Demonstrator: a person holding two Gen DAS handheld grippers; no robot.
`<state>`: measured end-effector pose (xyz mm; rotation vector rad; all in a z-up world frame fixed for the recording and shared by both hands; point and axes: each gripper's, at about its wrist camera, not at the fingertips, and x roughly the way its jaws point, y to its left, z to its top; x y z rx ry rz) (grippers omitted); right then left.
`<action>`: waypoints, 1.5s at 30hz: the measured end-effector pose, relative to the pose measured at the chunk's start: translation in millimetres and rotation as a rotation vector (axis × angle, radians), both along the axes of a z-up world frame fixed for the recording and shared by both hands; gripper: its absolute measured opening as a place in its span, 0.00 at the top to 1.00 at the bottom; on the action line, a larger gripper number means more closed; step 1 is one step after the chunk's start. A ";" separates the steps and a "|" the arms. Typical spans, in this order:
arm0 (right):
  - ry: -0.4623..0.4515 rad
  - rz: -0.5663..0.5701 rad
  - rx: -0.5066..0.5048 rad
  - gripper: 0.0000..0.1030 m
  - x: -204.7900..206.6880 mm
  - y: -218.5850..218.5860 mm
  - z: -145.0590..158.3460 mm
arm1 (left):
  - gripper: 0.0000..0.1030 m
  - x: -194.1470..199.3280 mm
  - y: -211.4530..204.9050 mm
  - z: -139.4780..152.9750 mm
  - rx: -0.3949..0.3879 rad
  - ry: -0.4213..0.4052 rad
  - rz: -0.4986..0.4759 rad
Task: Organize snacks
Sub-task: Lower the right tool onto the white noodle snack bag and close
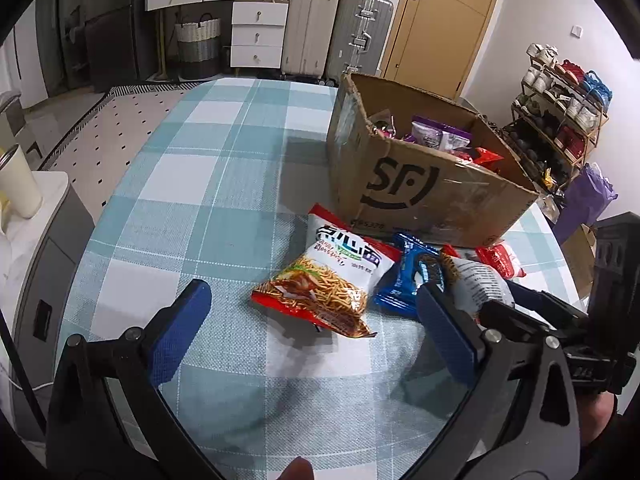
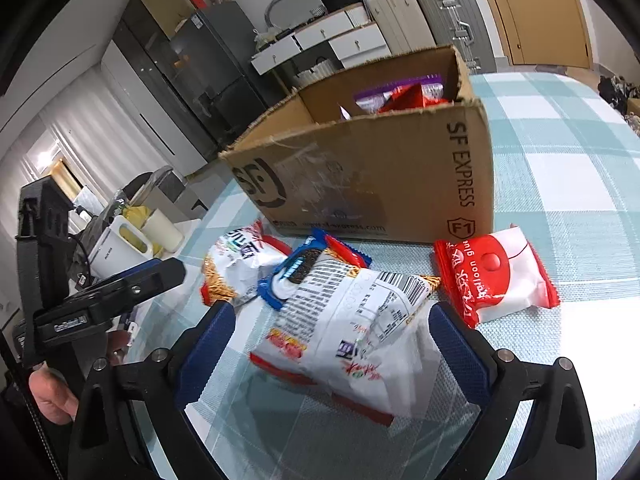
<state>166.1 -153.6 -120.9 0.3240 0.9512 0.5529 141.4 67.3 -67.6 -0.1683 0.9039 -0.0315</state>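
A cardboard box (image 1: 420, 184) (image 2: 360, 176) with several snack packs inside stands on the checked table. In front of it lie a noodle snack bag (image 1: 332, 280) (image 2: 240, 264), a blue cookie pack (image 1: 412, 276) (image 2: 292, 272), a white snack bag (image 1: 476, 280) (image 2: 360, 320) and a red-and-white pack (image 1: 500, 258) (image 2: 496, 276). My left gripper (image 1: 316, 332) is open, just short of the noodle bag, with nothing between its fingers. My right gripper (image 2: 334, 328) is open, its fingers on either side of the white snack bag, which rests on the table.
The tablecloth (image 1: 208, 184) is bare to the left of the box. A cream cup (image 1: 16, 184) stands on a low cabinet past the table's left edge. Suitcases (image 1: 336, 28) and drawers line the far wall. A shoe rack (image 1: 560, 120) stands right of the table.
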 end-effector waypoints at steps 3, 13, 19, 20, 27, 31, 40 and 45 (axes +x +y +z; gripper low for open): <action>0.029 0.005 -0.004 0.16 7.0 4.3 -8.4 | 0.01 1.0 2.3 -2.8 0.001 0.007 0.002; 0.049 0.048 0.022 0.53 13.1 8.1 -15.9 | 0.01 5.0 3.5 -8.2 0.001 0.025 0.000; 0.033 0.033 0.033 0.53 8.9 2.9 -11.3 | 0.01 6.0 0.1 -7.3 0.009 0.026 -0.009; 0.028 0.033 0.034 0.53 8.9 3.3 -11.1 | 0.01 6.6 0.0 -7.8 0.008 0.028 -0.010; 0.010 0.026 0.038 0.53 7.4 0.8 -7.1 | 0.01 13.8 0.2 -14.0 0.025 0.041 -0.014; 0.000 0.028 0.041 0.53 5.9 -2.6 -3.7 | 0.01 20.2 2.8 -21.1 0.024 0.055 -0.017; 0.003 0.020 0.036 0.53 3.3 -7.5 -3.0 | 0.01 32.5 4.5 -31.9 0.022 0.076 -0.029; 0.003 0.020 0.036 0.53 2.8 -7.7 -3.1 | 0.01 37.8 4.8 -36.0 0.019 0.087 -0.030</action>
